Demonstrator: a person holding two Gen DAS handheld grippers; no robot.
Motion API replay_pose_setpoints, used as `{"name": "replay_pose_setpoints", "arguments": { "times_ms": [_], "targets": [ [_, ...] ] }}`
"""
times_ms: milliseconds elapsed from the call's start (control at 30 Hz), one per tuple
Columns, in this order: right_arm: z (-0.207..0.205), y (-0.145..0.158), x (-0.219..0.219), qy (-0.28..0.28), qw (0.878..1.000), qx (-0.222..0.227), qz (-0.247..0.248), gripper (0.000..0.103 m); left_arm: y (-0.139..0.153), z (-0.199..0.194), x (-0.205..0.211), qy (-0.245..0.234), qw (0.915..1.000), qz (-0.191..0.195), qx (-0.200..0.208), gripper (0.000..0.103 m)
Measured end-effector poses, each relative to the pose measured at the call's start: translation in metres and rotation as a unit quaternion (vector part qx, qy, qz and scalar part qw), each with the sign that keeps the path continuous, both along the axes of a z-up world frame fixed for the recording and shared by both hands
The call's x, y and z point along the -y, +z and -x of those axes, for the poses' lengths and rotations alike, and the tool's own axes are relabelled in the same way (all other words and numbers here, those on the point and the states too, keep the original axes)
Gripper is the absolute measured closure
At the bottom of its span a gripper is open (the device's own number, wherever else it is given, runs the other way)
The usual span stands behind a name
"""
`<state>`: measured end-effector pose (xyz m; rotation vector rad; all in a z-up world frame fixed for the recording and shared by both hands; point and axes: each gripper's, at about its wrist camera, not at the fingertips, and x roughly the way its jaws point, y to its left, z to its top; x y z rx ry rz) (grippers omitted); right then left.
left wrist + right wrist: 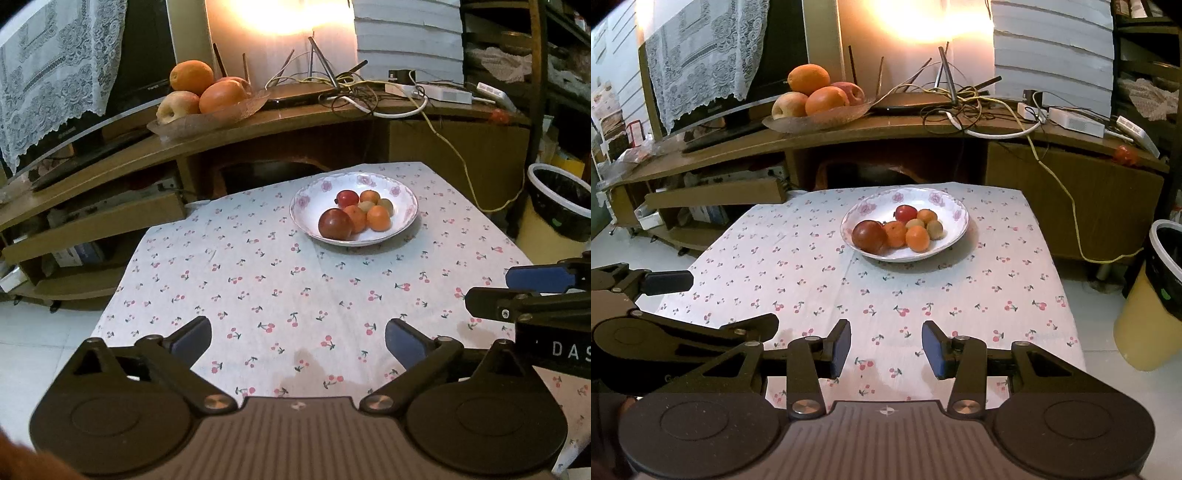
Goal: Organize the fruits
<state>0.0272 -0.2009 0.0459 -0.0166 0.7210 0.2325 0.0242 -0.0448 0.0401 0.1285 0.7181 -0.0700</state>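
Fruits round, glossy, in scalloped porcelain bowl

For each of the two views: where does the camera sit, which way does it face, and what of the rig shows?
Left wrist: sits on the left gripper, angled down over the cherry-print tablecloth toward the fruit plate; jaws wide, right gripper's fingers at right edge.
Right wrist: sits on the right gripper, same heading; jaws narrower, empty; left gripper at left.
Shared: plate, tablecloth, the shelf's fruit tray.

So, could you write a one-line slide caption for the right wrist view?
Right gripper open and empty above cherry-print tablecloth, facing white bowl of small fruits.
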Motion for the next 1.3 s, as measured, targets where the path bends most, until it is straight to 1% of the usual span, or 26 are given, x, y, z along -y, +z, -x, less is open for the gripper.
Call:
{"name": "replay_pose_setpoints", "arguments": {
  "times_ms": [133, 333, 700, 933, 1300],
  "targets": [
    [0.004, 0.001, 0.0, -0.001, 1.0, 0.001, -0.001, 0.06, -0.001, 0.003, -0.001, 0.003, 1.0, 0.006, -0.002, 0.0],
    [0.01, 0.0, 0.0, -0.002, 1.0, 0.002, 0.002, 0.06, 0.0, 0.009, 0.0, 0.003, 1.0, 0.002, 0.0, 0.0],
    [0.018, -0.003, 0.0, 0.0, 1.0, -0.002, 0.007, 0.06, -0.002, 0.017, -0.006, 0.014, 0.9994, 0.026, -0.014, 0.0],
    [0.024, -0.005, -0.004, 0.005, 1.0, -0.005, 0.013, 0.06, -0.005, 0.022, -0.006, 0.017, 0.9995, 0.02, -0.019, 0.0],
    [0.031, -0.009, -0.005, 0.007, 1.0, -0.006, 0.018, 0.06, -0.013, 0.03, -0.008, 0.014, 0.9992, 0.021, -0.032, 0.0]
  ]
}}
